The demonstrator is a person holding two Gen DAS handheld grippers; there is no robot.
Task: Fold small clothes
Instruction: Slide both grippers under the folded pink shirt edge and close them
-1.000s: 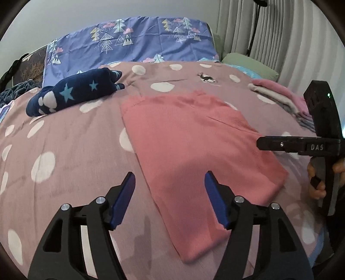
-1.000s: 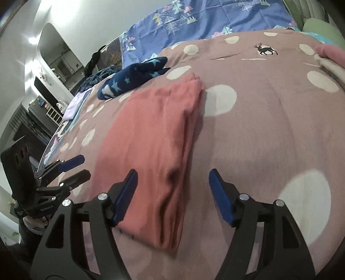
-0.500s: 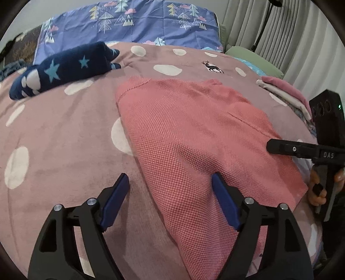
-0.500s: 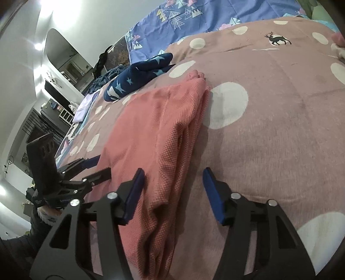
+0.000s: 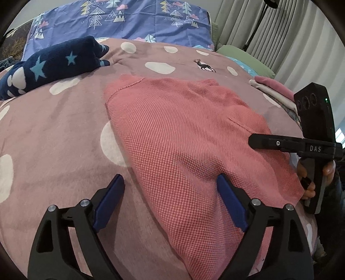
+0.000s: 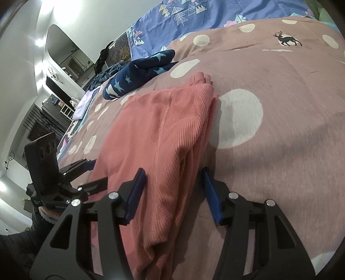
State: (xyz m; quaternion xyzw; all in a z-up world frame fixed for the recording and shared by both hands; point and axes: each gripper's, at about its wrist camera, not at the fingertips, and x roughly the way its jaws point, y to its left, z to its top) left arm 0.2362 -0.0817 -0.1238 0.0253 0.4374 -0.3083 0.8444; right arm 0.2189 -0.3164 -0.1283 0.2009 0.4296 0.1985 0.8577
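Observation:
A pink knit garment point(image 5: 183, 129), folded lengthwise, lies flat on the mauve dotted bedspread point(image 5: 54, 133). My left gripper point(image 5: 169, 179) hovers low over the garment's near left edge. Its jaws are opening: one pad is over the bedspread, the other over the cloth, and neither presses on it. In the right wrist view my right gripper point(image 6: 172, 172) straddles the thick folded right edge of the garment point(image 6: 161, 120). The cloth sits between the pads, which stand apart without pinching it. Each gripper shows in the other's view, the left gripper point(image 6: 94, 174) at the garment's opposite side.
A navy star-patterned fleece item point(image 5: 54, 64) lies at the back left. Folded clothes point(image 5: 273, 88) are stacked at the right edge of the bed. A blue tree-print pillow point(image 5: 129, 19) and curtains point(image 5: 291, 32) stand behind. A hand point(image 5: 327, 172) holds the right gripper's handle.
Both grippers have come forward and lower onto the garment. The left jaws have widened. The right jaws have narrowed and now straddle the folded edge.

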